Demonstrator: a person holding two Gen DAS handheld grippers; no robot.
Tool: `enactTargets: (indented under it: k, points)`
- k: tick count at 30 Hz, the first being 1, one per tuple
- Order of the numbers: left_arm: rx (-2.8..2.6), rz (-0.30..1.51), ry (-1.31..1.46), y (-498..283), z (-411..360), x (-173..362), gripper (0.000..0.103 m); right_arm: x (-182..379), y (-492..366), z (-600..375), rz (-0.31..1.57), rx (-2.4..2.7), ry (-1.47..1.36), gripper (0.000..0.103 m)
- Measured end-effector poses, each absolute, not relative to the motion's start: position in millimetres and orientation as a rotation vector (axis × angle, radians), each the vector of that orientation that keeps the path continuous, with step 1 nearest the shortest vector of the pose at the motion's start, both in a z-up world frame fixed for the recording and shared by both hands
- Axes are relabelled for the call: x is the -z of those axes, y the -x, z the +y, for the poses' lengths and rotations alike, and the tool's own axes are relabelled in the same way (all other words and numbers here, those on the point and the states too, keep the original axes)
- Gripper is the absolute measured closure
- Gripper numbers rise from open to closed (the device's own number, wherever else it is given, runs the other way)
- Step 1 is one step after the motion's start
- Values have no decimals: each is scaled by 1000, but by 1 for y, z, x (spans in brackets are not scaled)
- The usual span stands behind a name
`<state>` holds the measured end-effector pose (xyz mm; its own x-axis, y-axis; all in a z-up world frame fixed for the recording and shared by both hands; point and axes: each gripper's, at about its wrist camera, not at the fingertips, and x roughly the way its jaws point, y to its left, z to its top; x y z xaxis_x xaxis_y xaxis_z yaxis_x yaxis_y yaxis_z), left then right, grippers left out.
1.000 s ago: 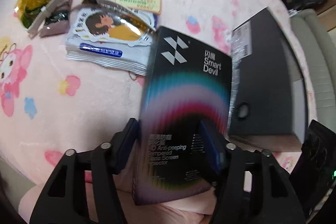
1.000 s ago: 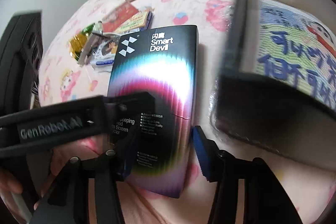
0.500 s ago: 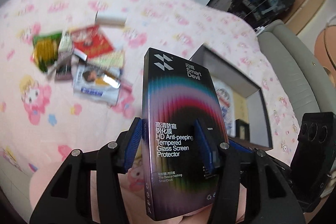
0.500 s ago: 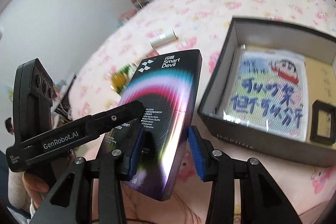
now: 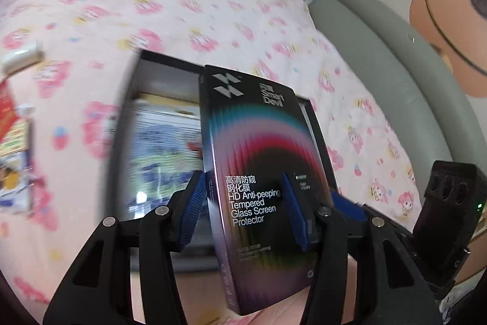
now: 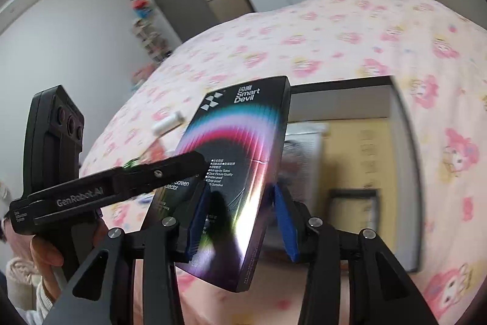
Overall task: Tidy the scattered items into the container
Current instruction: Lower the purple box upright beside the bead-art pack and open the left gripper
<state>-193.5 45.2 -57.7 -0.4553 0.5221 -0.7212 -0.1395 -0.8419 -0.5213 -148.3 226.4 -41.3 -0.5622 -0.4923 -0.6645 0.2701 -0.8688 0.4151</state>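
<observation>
Nearest the lens in the left wrist view, the left hand-held gripper (image 5: 246,209) is clamped on the screen protector box (image 5: 258,172): its blue pads (image 5: 190,212) press against the two sides of the box's lower half. The box, black with a rainbow arc and the words "Smart Devil", is raised off the bed and stands roughly upright, tilted a little.

In the right wrist view the right hand-held gripper (image 6: 240,221) brackets the same box (image 6: 231,160) from its own side. The left pad (image 6: 197,221) lies against the box face; the right pad sits just beside the box edge, and contact there cannot be told. The body of the left hand-held gripper crosses the frame at left, held by a hand (image 6: 45,258) at its grip.

Behind the box lies the open dark container (image 5: 158,81), resting on the bed (image 5: 182,5) with its pink cartoon-print cover; a printed sheet (image 5: 164,148), blurred, lies in it. Farther left on the bed are a white roll (image 6: 167,124) and coloured packets (image 5: 12,127).
</observation>
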Motion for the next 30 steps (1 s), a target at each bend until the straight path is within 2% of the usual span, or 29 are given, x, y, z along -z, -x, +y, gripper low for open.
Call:
enactTargets:
  k: [7,10,16,19,24,30]
  points:
    - [-2259,-491,1476,232,91,94,50,82,183,264,-438,2472,-1270,63]
    - [-2239,-520,1510,232,97,109,48,94,186,266,-404,2487,-1333,63]
    - [-2223,-546,1554,230,98,120,48,99,187,258,-290,2554,-1357,62]
    - [-2206,-548,1579,228,100,125,53,100,183,254,-235,2578,-1357,62]
    - [-2231,-583,1563,221,94,122,54,100,181,262,-377,2530,-1368,63]
    - [-2360,-612,1583,218,76,111,58,83,169,265,-363,2584,-1246,63]
